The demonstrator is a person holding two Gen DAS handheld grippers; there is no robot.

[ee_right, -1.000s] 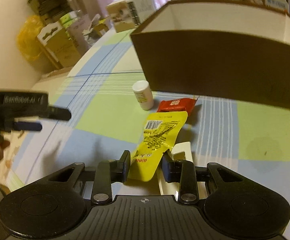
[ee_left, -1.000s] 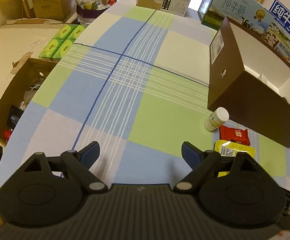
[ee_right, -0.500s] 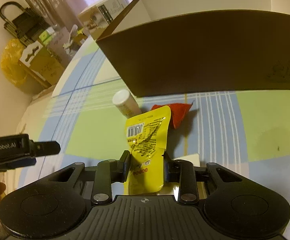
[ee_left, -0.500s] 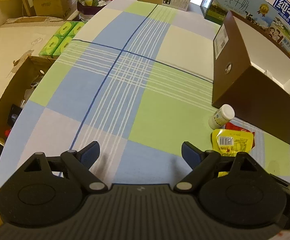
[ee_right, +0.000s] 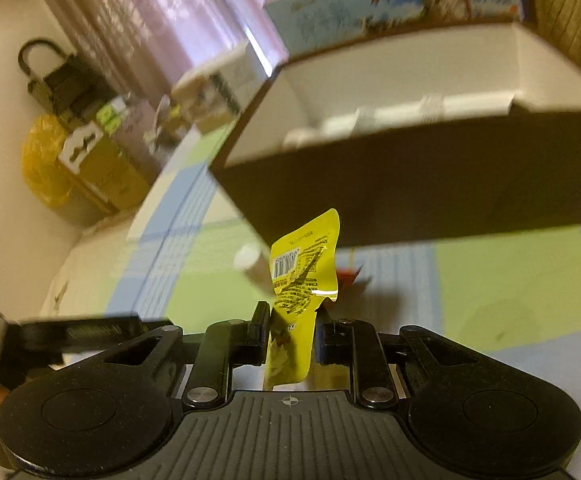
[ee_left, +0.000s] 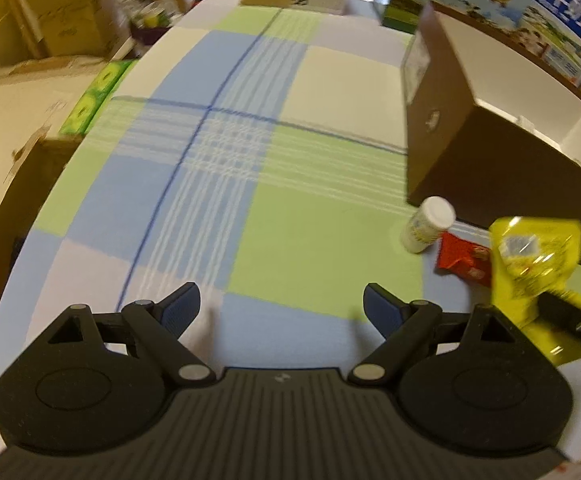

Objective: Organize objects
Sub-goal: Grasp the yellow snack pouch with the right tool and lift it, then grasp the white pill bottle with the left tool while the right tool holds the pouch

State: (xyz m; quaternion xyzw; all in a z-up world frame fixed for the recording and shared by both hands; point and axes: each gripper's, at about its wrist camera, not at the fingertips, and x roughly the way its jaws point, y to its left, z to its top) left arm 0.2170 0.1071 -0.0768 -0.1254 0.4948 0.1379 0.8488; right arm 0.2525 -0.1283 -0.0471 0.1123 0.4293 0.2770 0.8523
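Lifted since earlier: yellow sachet [ee_right: 304,276], light, floppy, pinched low by right hand-held gripper [ee_right: 290,338]; left hand-held gripper [ee_left: 280,304] spread, idle.

The yellow packet [ee_right: 304,276] is glossy foil – creased, catching light. The brown box [ee_right: 430,176] looks matt cardboard, white inside. Checked cloth [ee_left: 250,184] covers the bench – soft, matt. The bottle [ee_left: 426,226] is smooth white plastic.
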